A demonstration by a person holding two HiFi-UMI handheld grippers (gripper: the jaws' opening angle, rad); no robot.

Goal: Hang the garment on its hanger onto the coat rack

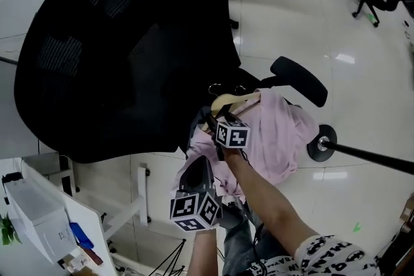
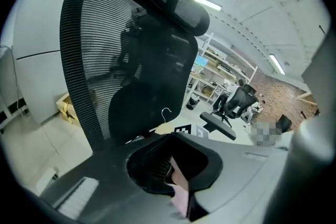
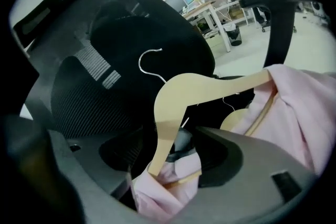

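A pink garment [image 1: 275, 139] lies bunched on the seat of a big black mesh office chair [image 1: 123, 55]. A wooden hanger [image 1: 233, 100] with a wire hook rests on top of it. My right gripper [image 1: 215, 116] reaches down to the hanger's left end. In the right gripper view the hanger [image 3: 178, 94] runs its arm down between the wide-apart jaws of the right gripper [image 3: 176, 165], with pink cloth [image 3: 299, 113] bunched there and no pad pressing. A second hanger [image 3: 236, 118] lies behind. My left gripper [image 1: 200, 157] hovers lower left; its view shows pink cloth [image 2: 181, 194] at the jaws.
The chair's tall backrest [image 2: 131, 60] fills the left and far side. Its armrest [image 1: 299, 79] juts out to the right of the garment. A caster [image 1: 321, 142] and a black pole [image 1: 369, 155] are at the right, a white desk [image 1: 45, 216] at lower left.
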